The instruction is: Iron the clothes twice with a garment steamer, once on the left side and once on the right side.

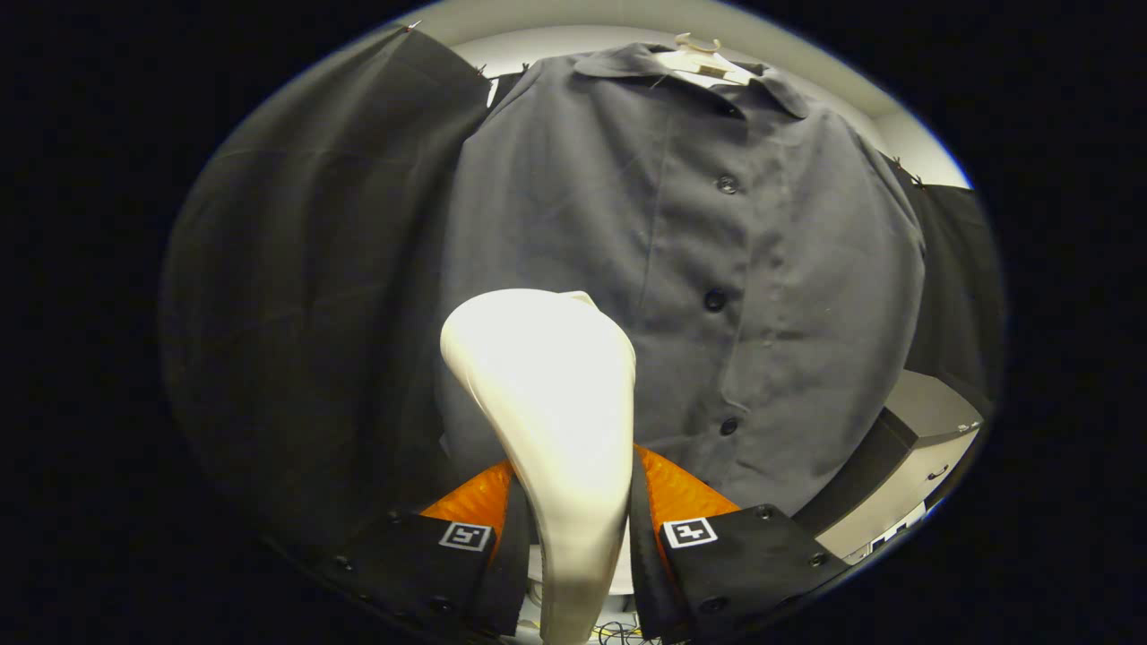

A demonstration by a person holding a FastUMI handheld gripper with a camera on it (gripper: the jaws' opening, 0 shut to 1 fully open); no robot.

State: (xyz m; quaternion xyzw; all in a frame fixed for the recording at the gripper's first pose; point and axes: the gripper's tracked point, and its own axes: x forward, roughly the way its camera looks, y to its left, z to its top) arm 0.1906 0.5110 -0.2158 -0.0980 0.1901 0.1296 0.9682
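Tongs (pixel 573 502) clamped on white steamer (pixel 551 394), head raised before hanging grey shirt (pixel 717 269).

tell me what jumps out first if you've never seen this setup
The glossy cream-white garment steamer head stands out first, clamped between the gripper fingers and brightly lit. Just beyond it hangs a dark grey buttoned shirt on a pale hanger, its row of dark buttons running down the front.

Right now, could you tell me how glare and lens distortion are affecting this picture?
In the gripper view, the white garment steamer, clamped between the gripper fingers, is blown out by glare, its surface detail lost; the fisheye bows the grey shirt outward; the shirt's buttons and collar stay sharp.
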